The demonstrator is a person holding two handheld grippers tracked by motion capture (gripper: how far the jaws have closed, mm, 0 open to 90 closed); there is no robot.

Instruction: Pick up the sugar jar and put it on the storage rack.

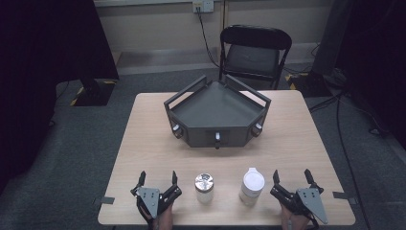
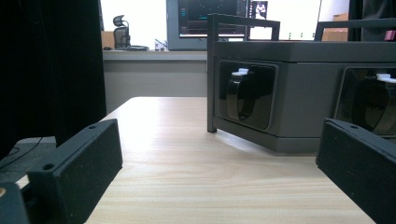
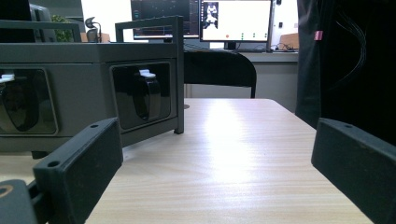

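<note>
A dark grey angular tray (image 1: 191, 98) with railings and round knobs on its front faces stands at the table's middle. In front of it stand a clear jar with a metal lid (image 1: 204, 187) and a white lidded container (image 1: 252, 185). My left gripper (image 1: 157, 181) rests at the front left of the table, open and empty, left of the jar. At the front right my right gripper (image 1: 291, 177) is open too, just right of the white container. The left gripper view has the tray's (image 2: 299, 88) front faces ahead of open jaws (image 2: 219, 158). The right gripper view has the tray (image 3: 88, 88) ahead to the left.
The light wooden table (image 1: 297, 143) has bare surface on both sides of the tray. A black folding chair (image 1: 253, 52) stands behind the far edge. Cables run over the grey floor at right. Dark curtains hang left and right.
</note>
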